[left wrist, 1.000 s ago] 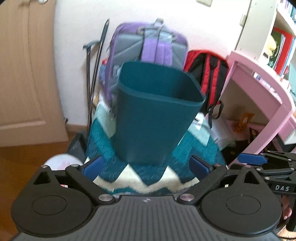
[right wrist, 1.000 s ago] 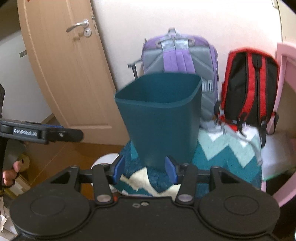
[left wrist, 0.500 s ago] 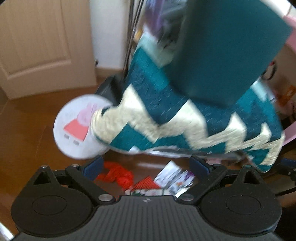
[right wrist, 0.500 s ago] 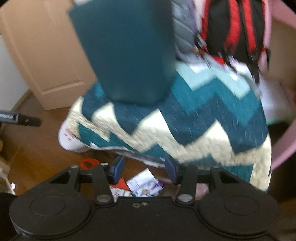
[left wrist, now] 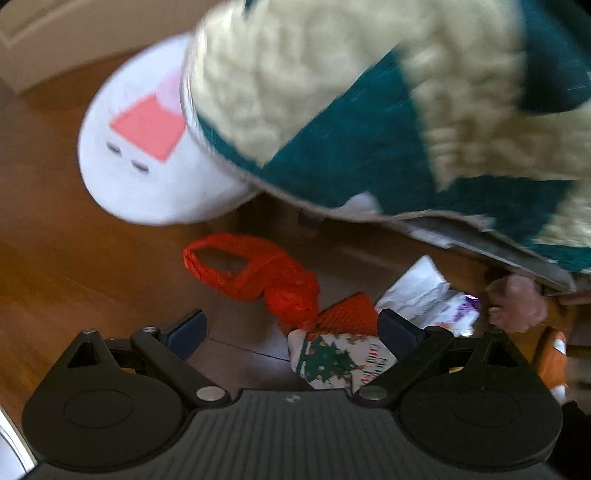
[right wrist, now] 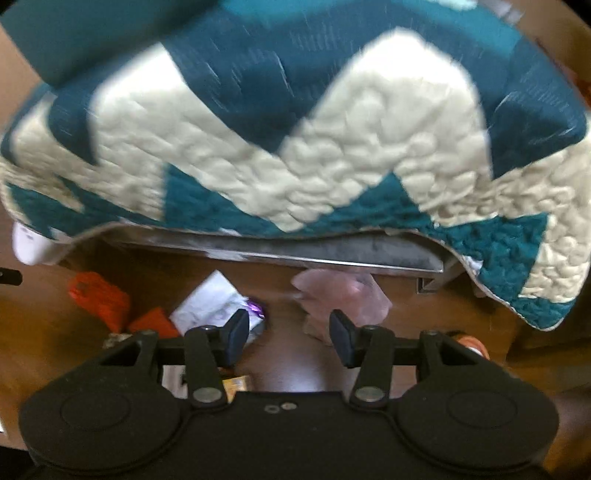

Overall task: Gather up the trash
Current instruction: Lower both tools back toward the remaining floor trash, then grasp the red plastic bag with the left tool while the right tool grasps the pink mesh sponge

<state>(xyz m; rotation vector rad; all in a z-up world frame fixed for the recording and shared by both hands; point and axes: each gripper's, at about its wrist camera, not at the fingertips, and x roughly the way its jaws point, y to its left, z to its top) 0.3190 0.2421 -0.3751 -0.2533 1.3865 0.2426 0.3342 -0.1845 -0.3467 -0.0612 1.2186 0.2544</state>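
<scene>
Trash lies on the wooden floor below a quilt-covered seat. In the left wrist view a red net bag (left wrist: 255,273), an orange mesh scrap (left wrist: 347,314), a Christmas-print wrapper (left wrist: 340,363), a white crumpled wrapper (left wrist: 421,291) and a pink crumpled piece (left wrist: 517,302) show. My left gripper (left wrist: 291,328) hangs open just above the Christmas wrapper. My right gripper (right wrist: 290,332) is open over bare floor, between the white wrapper (right wrist: 214,302) and the pink piece (right wrist: 343,291). The red net bag (right wrist: 99,295) lies further left. The teal bin (right wrist: 66,33) stands on the quilt, blurred.
The teal and cream zigzag quilt (right wrist: 295,147) overhangs a metal frame edge (right wrist: 332,256) right above the trash. A white round stool with a pink cartoon print (left wrist: 147,147) stands at the left. An orange object (left wrist: 552,354) sits at the right edge.
Both grippers have dropped from bin height down towards the floor and tilted downward. The bin has slid up out of the left view; the floor trash is now close. Jaws unchanged.
</scene>
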